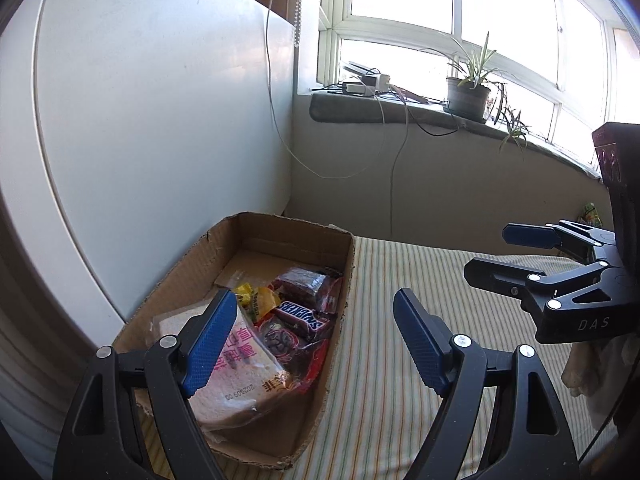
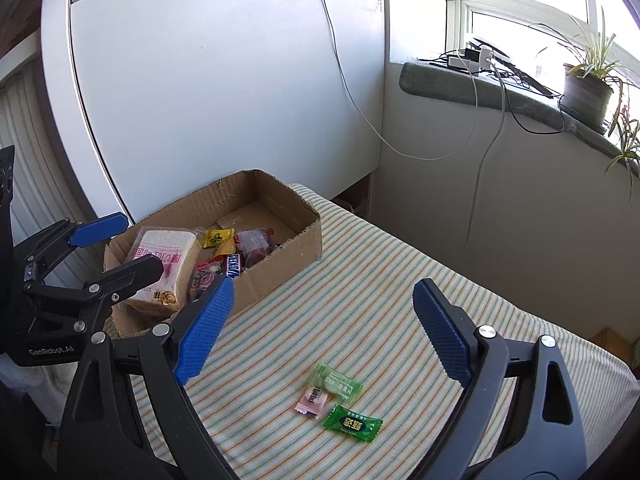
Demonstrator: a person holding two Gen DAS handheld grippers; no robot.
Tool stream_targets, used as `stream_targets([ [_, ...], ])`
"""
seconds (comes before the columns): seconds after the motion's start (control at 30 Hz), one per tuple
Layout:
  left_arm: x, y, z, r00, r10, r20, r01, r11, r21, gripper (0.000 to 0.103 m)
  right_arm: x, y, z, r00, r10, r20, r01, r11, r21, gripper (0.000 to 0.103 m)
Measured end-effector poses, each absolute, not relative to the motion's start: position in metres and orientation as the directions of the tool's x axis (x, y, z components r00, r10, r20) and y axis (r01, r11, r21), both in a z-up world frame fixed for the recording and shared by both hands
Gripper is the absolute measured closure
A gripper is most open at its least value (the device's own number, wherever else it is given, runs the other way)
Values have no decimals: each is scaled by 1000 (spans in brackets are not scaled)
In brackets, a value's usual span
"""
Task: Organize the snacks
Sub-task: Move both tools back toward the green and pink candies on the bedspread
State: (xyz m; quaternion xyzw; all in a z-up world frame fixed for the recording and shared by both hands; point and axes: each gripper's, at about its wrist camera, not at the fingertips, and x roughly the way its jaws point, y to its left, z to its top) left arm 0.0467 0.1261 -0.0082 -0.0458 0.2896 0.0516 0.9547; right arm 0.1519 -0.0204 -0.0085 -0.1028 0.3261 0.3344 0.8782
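Both claws open and empty: right claw [image 2: 324, 332] hovers over three loose candies [image 2: 338, 398] at 6 o'clock, cardboard box [image 2: 280, 256] at 11, left claw [image 1: 316, 340] idle beside it.

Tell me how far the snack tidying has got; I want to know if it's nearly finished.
Mostly done: the brown cardboard box already holds the wrapped bread slice, Snickers bar and other packets. Both the left gripper and right gripper are open, holding nothing. Left: three small wrapped candies on the striped cloth.

Home room: striped bedsheet [image 2: 360, 280], potted plant [image 1: 468, 92] on windowsill [image 1: 400, 114], chargers, cables.
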Motion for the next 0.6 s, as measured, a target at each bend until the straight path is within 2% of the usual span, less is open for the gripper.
stream_targets([
  [0.07, 48, 118, -10, 827, 53, -560, -104, 993, -60, 24, 150, -31, -10, 560, 516, -648, -651, 758, 40, 10],
  [0.2, 48, 101, -14, 822, 11, -570, -62, 996, -71, 33, 145, -52, -20, 552, 504, -664, -648, 760, 38, 10],
  [0.27, 49, 94, -19, 814, -16, -581, -39, 996, -83, 37, 143, -59, -26, 543, 497, -677, -652, 757, 34, 14],
  [0.33, 50, 86, -24, 802, -51, -595, -14, 994, -105, 42, 142, -66, -34, 522, 495, -695, -664, 747, 33, 23],
  [0.43, 56, 76, -37, 774, -102, -625, 22, 991, -135, 55, 140, -71, -49, 494, 481, -724, -686, 728, 16, 44],
  [0.5, 61, 69, -47, 750, -133, -647, 40, 987, -157, 63, 139, -73, -60, 464, 469, -752, -706, 708, 5, 48],
  [0.6, 69, 57, -64, 709, -172, -684, 60, 981, -185, 69, 137, -75, -74, 431, 454, -780, -736, 677, -12, 50],
])
